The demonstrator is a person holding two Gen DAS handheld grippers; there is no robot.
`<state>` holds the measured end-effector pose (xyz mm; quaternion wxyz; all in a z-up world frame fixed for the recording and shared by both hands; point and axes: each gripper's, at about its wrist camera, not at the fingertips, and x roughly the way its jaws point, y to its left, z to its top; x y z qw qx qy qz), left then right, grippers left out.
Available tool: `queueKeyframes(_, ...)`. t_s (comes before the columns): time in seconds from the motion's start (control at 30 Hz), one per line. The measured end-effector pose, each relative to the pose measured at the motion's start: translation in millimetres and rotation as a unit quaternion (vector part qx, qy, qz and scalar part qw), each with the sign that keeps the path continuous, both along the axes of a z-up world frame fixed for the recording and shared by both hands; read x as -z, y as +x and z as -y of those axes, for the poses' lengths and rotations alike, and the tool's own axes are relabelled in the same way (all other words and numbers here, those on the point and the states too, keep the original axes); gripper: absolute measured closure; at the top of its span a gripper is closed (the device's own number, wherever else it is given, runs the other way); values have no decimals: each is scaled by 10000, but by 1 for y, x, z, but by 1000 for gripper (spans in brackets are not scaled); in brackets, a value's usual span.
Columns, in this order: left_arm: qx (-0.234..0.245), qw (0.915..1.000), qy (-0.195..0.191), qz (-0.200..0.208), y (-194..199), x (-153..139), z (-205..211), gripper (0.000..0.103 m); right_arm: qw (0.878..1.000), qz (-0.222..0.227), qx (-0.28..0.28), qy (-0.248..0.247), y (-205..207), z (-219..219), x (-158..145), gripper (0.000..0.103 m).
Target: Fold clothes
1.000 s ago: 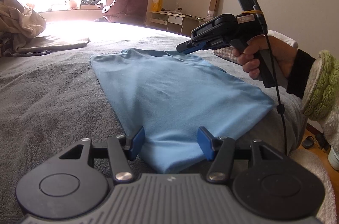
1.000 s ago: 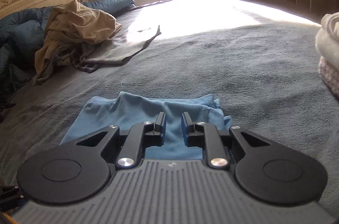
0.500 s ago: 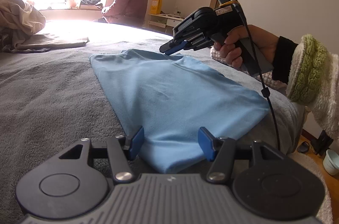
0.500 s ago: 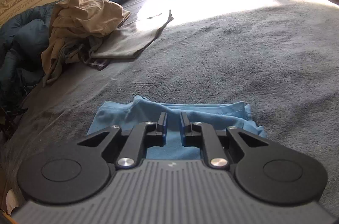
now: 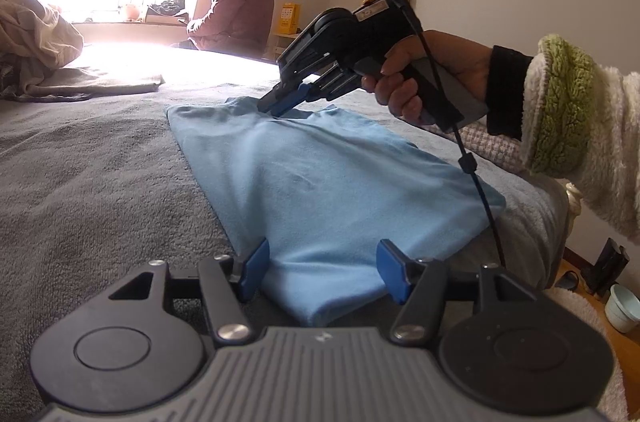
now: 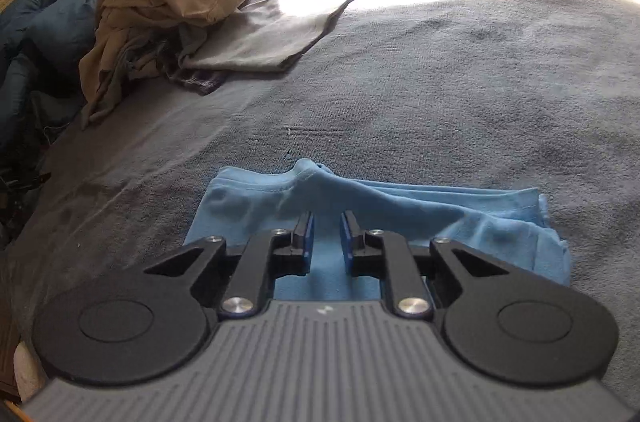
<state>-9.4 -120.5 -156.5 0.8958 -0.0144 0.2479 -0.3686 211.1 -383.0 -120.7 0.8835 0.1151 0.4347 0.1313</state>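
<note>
The right gripper has its fingers narrowed to a small gap over a raised ridge at the far hem of the blue shirt; whether they pinch it cannot be told. The left gripper is spread wide around the shirt's near corner. The shirt lies folded near the bed's edge.

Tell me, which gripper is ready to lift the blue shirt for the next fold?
Probably the right gripper. Its tips are down at the far edge of the blue shirt, nearly closed around a raised pucker of cloth. The left gripper is wide open at the near corner, gripping nothing.
</note>
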Motion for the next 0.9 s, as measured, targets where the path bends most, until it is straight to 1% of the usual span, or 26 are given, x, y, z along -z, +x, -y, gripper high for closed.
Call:
queueKeyframes(0.1, -1, 10000, -14, -20, -1, 0, -1, 42, 9978, -82, 516, 420, 19, 11, 13, 91)
queueKeyframes(0.2, -5, 10000, -50, -63, 0, -1, -2, 42, 9969, 89, 549, 551, 14, 15, -2, 87)
queueKeyframes(0.33, -11, 9999, -71, -89, 0, -1, -4, 42, 9952, 309, 577, 725, 7, 20, -21, 87)
queueKeyframes(0.43, -16, 10000, -19, -84, -2, -3, -3, 42, 9964, -5, -229, 820, 6, -18, -15, 84)
queueKeyframes(0.5, -13, 10000, 41, -81, -2, -4, -2, 42, 9938, -358, -553, 892, 17, -42, -1, 83)
queueKeyframes(0.57, -27, 9999, 66, -101, -2, -5, -2, 42, 9914, -668, -507, 1002, 32, -56, 17, 83)
queueKeyframes(0.6, -36, 9999, 69, -121, -2, -5, -1, 42, 9905, -746, -369, 1091, 39, -59, 23, 84)
queueKeyframes(0.63, -48, 9999, 49, -158, 0, -5, -1, 42, 9896, -653, -222, 1261, 44, -57, 23, 85)
queueKeyframes(0.67, -63, 9998, 24, -194, 1, -6, -2, 42, 9907, -411, -22, 1295, 46, -52, 17, 84)
queueKeyframes(0.7, -76, 9997, 1, -228, 1, -6, -2, 42, 9932, -161, 239, 1130, 46, -47, 8, 83)
queueKeyframes(0.77, -76, 9997, -12, -244, 2, -6, -3, 42, 9942, 76, 580, 905, 42, -33, -7, 82)
queueKeyframes(0.87, -72, 9996, -25, -254, 3, -5, -3, 42, 9923, 193, 507, 1116, 20, -8, -24, 82)
queueKeyframes(0.9, -73, 9996, -29, -258, 3, -5, -3, 42, 9928, 229, 505, 1062, 9, 2, -28, 82)
